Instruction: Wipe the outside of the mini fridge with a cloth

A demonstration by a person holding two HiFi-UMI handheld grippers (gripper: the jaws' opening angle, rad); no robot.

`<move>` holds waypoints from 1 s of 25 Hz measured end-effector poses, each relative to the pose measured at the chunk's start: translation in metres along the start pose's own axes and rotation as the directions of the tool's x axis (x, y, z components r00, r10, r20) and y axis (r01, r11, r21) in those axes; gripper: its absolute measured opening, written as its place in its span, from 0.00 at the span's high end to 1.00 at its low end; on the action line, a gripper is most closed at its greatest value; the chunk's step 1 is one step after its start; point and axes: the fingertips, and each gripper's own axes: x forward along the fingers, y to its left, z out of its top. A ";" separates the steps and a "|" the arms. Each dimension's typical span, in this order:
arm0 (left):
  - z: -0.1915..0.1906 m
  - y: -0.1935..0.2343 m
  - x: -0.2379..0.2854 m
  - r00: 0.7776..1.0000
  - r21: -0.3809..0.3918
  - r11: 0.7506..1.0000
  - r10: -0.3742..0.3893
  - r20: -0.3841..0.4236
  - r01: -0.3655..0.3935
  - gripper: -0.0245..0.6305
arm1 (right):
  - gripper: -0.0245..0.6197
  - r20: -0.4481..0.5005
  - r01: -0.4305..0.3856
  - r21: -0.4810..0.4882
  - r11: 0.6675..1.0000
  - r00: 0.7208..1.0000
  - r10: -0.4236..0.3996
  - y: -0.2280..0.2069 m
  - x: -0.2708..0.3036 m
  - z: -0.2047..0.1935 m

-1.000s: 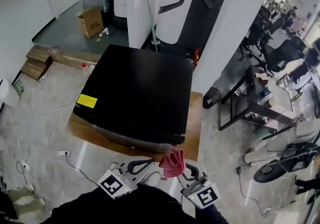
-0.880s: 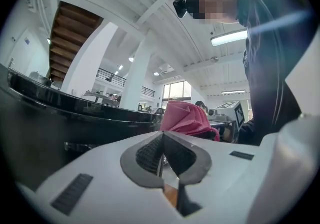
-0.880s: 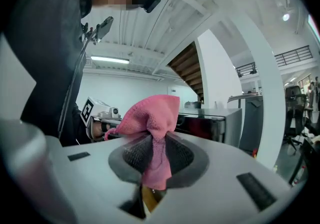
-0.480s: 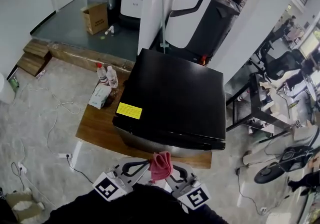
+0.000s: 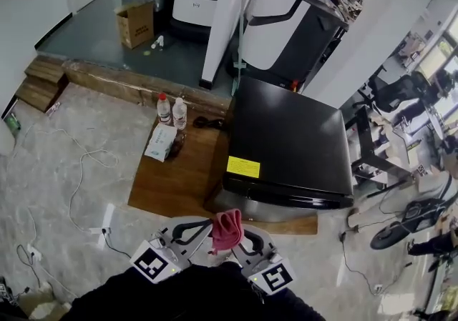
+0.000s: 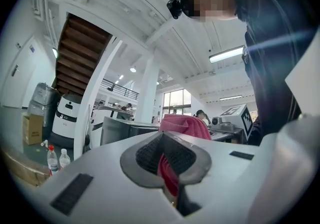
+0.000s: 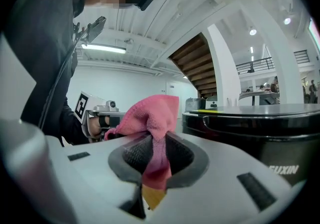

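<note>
Cloth [image 5: 227, 229], pink, one; gripped by both tools at once, left gripper [image 5: 205, 232] and right gripper [image 5: 247, 241] each clenched on a fold, the bunch raised between them close to my body.

Mini fridge [image 5: 290, 144], black, one; it stands on the wooden platform [image 5: 168, 187], ahead and to the right of the cloth, near it but apart; its near edge runs across my front; I judge the right gripper nearer.

Bottles [image 5: 172, 109], two; packet [image 5: 161, 143], one; all on the platform, left of the fridge.

Wiping not yet begun, by my reading.
</note>
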 end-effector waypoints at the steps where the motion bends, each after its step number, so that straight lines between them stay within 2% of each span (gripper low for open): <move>1: 0.001 0.004 -0.004 1.000 -0.001 1.000 -0.001 0.003 0.001 0.96 | 0.86 -0.001 0.000 -0.002 1.000 1.000 0.000 0.004 0.005 0.001; 6: 0.005 0.022 -0.011 1.000 0.005 1.000 0.012 0.008 -0.012 0.96 | 0.86 0.022 -0.006 0.007 1.000 1.000 0.006 0.011 0.023 0.009; 11: 0.011 0.022 0.011 0.999 0.018 0.999 0.048 0.005 -0.048 0.96 | 0.86 0.021 -0.045 0.014 0.999 0.999 0.044 -0.001 0.016 0.007; 17: 0.020 0.038 0.018 0.996 0.059 0.995 0.083 -0.018 -0.082 0.96 | 0.86 0.042 -0.075 0.073 0.995 0.997 0.072 -0.005 0.021 -0.003; 21: 0.026 0.070 0.019 0.998 0.101 0.993 0.062 -0.031 -0.058 0.96 | 0.86 0.045 -0.097 0.105 0.990 0.995 0.093 0.010 0.045 0.007; 25: 0.033 0.133 0.012 0.999 0.116 0.993 -0.007 -0.034 0.010 0.96 | 0.86 0.073 -0.070 0.191 0.979 0.996 0.057 0.029 0.104 0.019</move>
